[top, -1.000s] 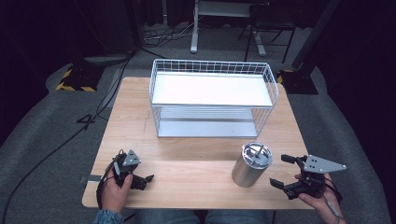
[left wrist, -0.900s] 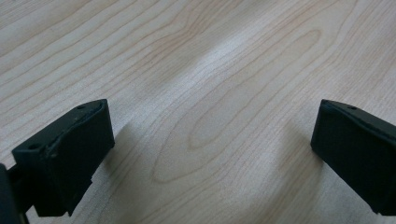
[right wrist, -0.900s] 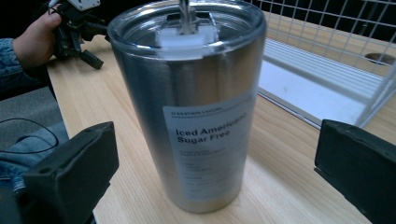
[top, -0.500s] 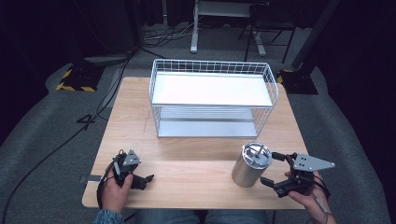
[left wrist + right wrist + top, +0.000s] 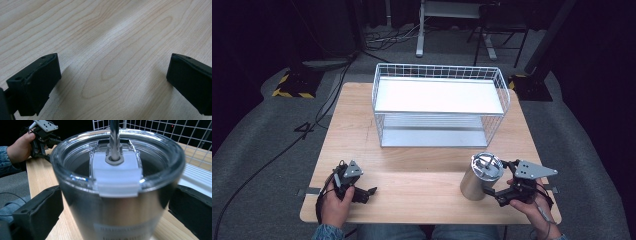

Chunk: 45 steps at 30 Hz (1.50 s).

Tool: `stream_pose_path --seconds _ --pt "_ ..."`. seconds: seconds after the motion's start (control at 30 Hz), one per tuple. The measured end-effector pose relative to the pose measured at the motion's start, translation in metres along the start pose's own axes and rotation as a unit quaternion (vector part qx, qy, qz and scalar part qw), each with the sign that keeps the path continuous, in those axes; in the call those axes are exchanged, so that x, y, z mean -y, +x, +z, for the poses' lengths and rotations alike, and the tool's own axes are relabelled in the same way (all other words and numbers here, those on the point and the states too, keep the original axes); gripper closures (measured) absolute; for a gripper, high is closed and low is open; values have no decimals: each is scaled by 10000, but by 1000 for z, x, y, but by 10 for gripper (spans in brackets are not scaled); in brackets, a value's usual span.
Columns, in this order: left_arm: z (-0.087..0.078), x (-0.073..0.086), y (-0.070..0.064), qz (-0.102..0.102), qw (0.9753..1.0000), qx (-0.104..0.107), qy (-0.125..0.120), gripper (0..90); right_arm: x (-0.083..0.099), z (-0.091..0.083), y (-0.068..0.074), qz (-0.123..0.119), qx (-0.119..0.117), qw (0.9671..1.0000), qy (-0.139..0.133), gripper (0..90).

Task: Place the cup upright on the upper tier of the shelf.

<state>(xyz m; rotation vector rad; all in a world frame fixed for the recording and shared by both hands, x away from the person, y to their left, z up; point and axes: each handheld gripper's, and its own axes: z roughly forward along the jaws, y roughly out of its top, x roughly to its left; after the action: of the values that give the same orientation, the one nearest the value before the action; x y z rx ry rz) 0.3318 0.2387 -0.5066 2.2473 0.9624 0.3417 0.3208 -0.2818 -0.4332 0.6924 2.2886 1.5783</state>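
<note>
- Your right tongs (image 5: 493, 193) are spread wide around the steel tumbler (image 5: 482, 176), one jaw on each side of its body; in the right gripper view (image 5: 117, 202) a gap shows between each jaw and the metal wall, so nothing is clamped.
- The tumbler stands upright on the tabletop (image 5: 422, 170), right between those jaws, with its clear lid (image 5: 117, 157) on and a metal straw (image 5: 114, 137) rising through the lid's middle.
- Just beyond the tumbler, past your right tongs, sits the white wire basket (image 5: 439, 107); its mesh also shows behind the lid in the right gripper view (image 5: 175, 135).
- Your left tongs (image 5: 364, 192) rest low over the tabletop, well apart from the tumbler, at the near left corner.
- In the left gripper view (image 5: 112, 82) the two jaws stand far apart with bare wood (image 5: 107, 45) between them; they hold nothing.
- Seen from your right tongs, your left hand (image 5: 21, 143) and its gripper lie across the tabletop to the far left of the tumbler.
- The basket is ahead of your left tongs and off to their right.
</note>
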Motion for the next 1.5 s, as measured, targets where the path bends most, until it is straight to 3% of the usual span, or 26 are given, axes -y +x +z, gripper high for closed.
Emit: stream_pose_path --seconds 0.53,0.83,1.2,1.5 --pt "0 0 0 -1 10000 0 1 0 5 25 -4 70 -131 9999 -85 1" --pt "0 0 0 -1 10000 1 0 0 6 25 -3 19 -114 9998 -156 28" --pt "0 0 0 -1 10000 1 0 0 1 25 -3 -20 -110 9999 -13 34" --pt "0 0 0 0 10000 0 2 0 -10 22 -4 -32 -97 9999 -17 36"
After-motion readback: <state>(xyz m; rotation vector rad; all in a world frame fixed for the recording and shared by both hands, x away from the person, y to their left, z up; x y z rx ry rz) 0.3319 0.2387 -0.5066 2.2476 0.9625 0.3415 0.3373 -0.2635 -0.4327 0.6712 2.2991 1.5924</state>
